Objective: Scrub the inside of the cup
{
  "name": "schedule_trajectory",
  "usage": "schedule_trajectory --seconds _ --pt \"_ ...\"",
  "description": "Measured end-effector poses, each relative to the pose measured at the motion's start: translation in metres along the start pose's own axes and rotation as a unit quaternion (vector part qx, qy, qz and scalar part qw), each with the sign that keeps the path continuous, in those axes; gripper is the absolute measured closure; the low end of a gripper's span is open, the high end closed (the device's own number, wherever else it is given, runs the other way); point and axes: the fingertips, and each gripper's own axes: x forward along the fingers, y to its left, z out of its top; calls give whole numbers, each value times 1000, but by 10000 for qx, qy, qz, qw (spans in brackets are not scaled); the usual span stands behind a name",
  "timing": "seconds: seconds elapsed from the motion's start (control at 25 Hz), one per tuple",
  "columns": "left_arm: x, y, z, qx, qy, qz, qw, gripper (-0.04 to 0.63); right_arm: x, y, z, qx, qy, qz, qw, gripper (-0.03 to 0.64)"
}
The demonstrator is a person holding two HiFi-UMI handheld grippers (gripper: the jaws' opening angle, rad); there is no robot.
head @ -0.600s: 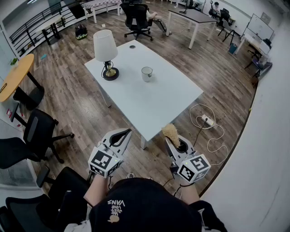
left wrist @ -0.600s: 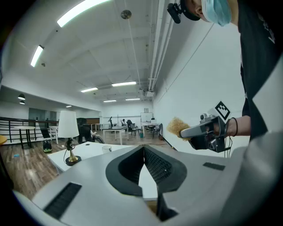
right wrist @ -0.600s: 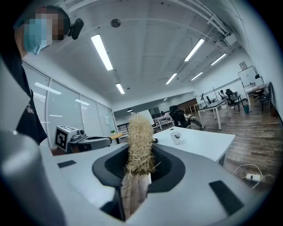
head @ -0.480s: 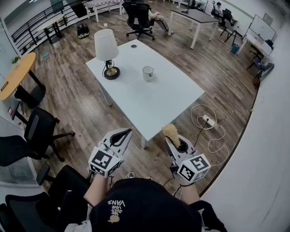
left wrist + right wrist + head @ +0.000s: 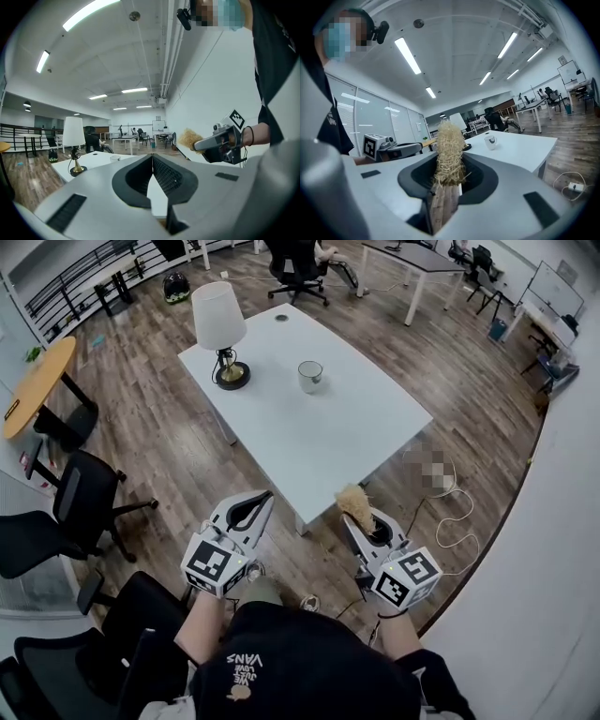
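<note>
A white cup (image 5: 310, 376) stands on the far part of the white table (image 5: 319, 442), small in the right gripper view as the cup (image 5: 490, 141). My right gripper (image 5: 354, 518) is shut on a wooden-handled scrub brush (image 5: 449, 159) whose straw bristles (image 5: 353, 504) stick out ahead of the jaws. My left gripper (image 5: 261, 502) is shut and empty, its pads (image 5: 159, 168) pressed together. Both grippers hang short of the table's near corner, well away from the cup.
A white-shaded lamp (image 5: 218, 329) on a brass base stands left of the cup. Black office chairs (image 5: 70, 512) sit on the wood floor at left. A white cable and power strip (image 5: 455, 512) lie on the floor at right, near the wall.
The table and cup sit slightly higher and more to the right in the head view now; both grippers have shifted a little with the person. Their jaws are unchanged.
</note>
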Motion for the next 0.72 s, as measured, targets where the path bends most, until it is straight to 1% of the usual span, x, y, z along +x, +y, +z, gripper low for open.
schedule_trajectory --seconds 0.12,0.32,0.48,0.6,0.72 --pt "12 13 -1 -52 -114 -194 9997 584 14 -7 3 71 -40 -108 9999 517" --pt "30 49 5 177 -333 -705 9968 584 55 -14 17 102 -164 -419 9989 517" --pt "45 91 5 214 -263 -992 9945 584 91 -18 24 180 -268 -736 9968 517" --pt "54 124 0 320 -128 -1096 9934 584 119 -19 28 226 -345 -973 9944 517" --pt "58 151 -8 267 -57 -1245 9918 584 141 -17 28 272 -424 -1179 9917 517"
